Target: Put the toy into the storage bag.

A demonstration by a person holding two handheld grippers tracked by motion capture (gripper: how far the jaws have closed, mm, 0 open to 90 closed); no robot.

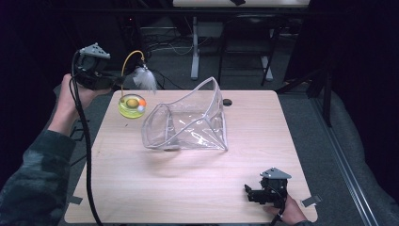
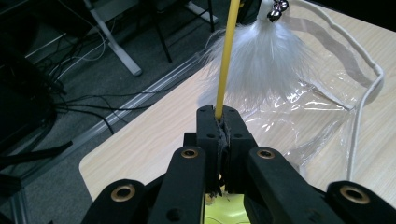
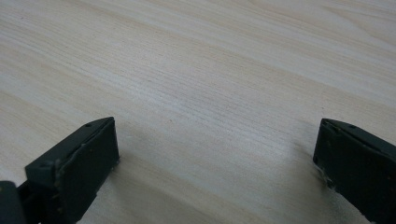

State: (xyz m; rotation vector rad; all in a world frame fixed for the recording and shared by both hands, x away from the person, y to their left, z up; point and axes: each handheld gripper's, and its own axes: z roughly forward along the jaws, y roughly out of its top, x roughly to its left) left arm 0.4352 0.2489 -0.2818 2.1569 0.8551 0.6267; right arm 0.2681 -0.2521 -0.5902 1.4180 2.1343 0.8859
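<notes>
Pinched tight on the yellow wand point(image 2: 226, 60) of a feather cat toy point(image 1: 131, 106), the left gripper point(image 1: 120, 81) hangs at ten o'clock, just over the table point(image 1: 188, 188) edge. Right gripper point(image 3: 215, 163) rests at five o'clock, jaws wide apart over bare wood. A clear plastic bag point(image 1: 188, 122) occupies the centre.

the left gripper point(image 1: 117, 81) is held up past the far left corner, jaws clamped tight, forearm stretched forward. the right gripper point(image 1: 249, 192) sits low at the near right, jaws spread wide.
</notes>
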